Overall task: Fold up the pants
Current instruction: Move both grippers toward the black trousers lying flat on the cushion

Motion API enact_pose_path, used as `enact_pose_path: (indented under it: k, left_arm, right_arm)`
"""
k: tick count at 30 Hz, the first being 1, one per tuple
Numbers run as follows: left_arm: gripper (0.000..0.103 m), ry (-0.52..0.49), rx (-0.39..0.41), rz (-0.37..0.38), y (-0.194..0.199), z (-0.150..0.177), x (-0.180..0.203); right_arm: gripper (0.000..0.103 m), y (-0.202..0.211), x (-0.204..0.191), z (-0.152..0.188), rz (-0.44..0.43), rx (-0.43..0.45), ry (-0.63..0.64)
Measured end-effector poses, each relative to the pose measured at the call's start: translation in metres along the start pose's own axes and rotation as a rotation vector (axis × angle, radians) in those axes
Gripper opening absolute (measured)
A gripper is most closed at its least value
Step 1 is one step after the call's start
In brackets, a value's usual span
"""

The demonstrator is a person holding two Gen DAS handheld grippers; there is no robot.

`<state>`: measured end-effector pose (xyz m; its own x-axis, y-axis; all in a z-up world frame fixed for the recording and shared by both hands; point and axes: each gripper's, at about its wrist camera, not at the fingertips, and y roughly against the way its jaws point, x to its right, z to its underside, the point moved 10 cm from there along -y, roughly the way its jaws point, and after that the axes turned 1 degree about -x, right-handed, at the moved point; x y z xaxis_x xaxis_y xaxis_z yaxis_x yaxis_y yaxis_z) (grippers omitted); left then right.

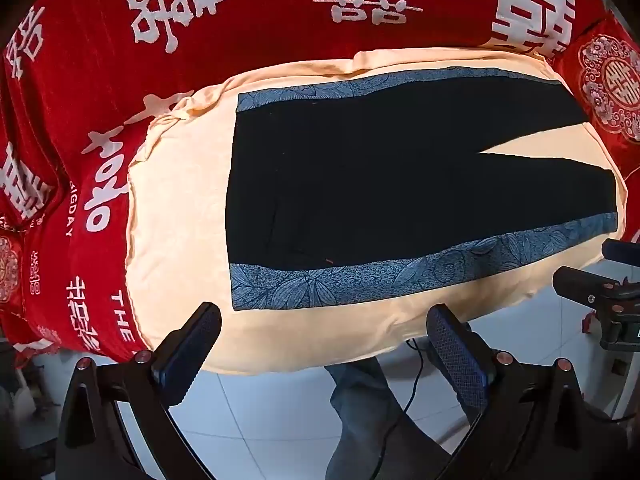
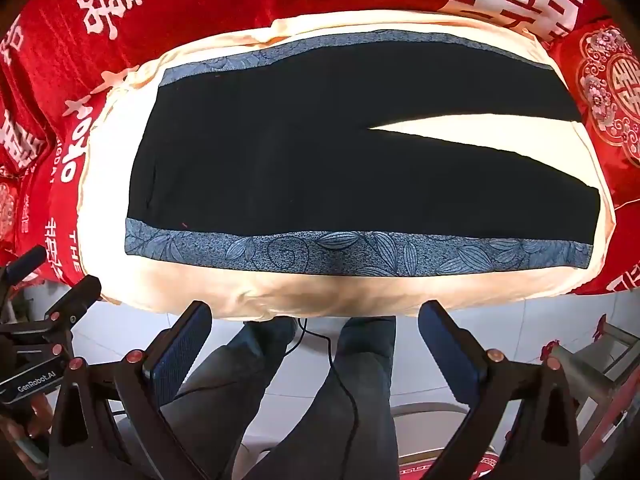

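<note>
The black pants (image 1: 360,184) lie flat and unfolded on a peach cloth (image 1: 180,200) ahead of both sets of jaws, waistband toward the left, the two legs running right with a narrow wedge of cloth showing between them, and a blue leaf-patterned stripe (image 1: 400,276) along each outer side. The left gripper (image 1: 324,340) hovers just short of the cloth's near edge with its jaws wide apart and nothing between them; the near stripe sits just beyond its fingertips. The right gripper (image 2: 316,336) hangs likewise short of that edge, jaws spread and holding nothing. Under the cloth spreads a red bedspread (image 1: 100,60) with white characters. The left view alone catches the right gripper's body at its right margin, and the pants' waistband closer to centre; the right view alone shows the person's two jean-clad legs (image 2: 360,380) between its jaws, a black cable (image 2: 340,380) trailing down, and the whole leg split (image 2: 460,124).
</note>
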<state>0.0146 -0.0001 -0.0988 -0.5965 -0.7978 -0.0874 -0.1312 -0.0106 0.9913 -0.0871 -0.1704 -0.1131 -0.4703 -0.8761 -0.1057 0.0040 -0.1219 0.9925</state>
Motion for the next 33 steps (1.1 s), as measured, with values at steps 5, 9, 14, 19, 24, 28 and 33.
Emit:
enact_pose_path:
  k: [5, 9, 14, 19, 24, 28, 33]
  left_arm:
    - [0.103, 0.005, -0.001, -0.004, 0.001, -0.002, 0.0]
    - [0.103, -0.003, 0.004, -0.008, -0.005, -0.001, -0.006]
    - [0.103, -0.008, 0.004, -0.009, 0.001, -0.005, -0.001]
    - [0.103, -0.008, 0.008, -0.024, 0.0, -0.004, -0.002]
    - [0.103, 0.0, -0.019, -0.027, -0.002, -0.004, -0.001]
    - [0.103, 0.002, -0.04, -0.059, -0.003, -0.006, 0.002]
    - [0.103, 0.04, -0.041, -0.031, 0.0, -0.009, 0.01]
  right_arm:
    - [0.103, 0.001, 0.0, -0.001, -0.001, 0.002, 0.004]
    - [0.103, 0.003, 0.0, -0.005, 0.005, 0.006, 0.008]
    - [0.103, 0.004, 0.0, -0.006, 0.008, 0.006, 0.01]
    - [0.103, 0.004, 0.0, -0.008, 0.005, 0.007, 0.01]
    - [0.103, 0.001, -0.001, -0.009, -0.002, 0.0, 0.024]
    - [0.103, 0.0, 0.002, -0.011, 0.0, -0.006, 0.043]
    - [0.103, 0.002, 0.01, -0.015, -0.009, -0.005, 0.063]
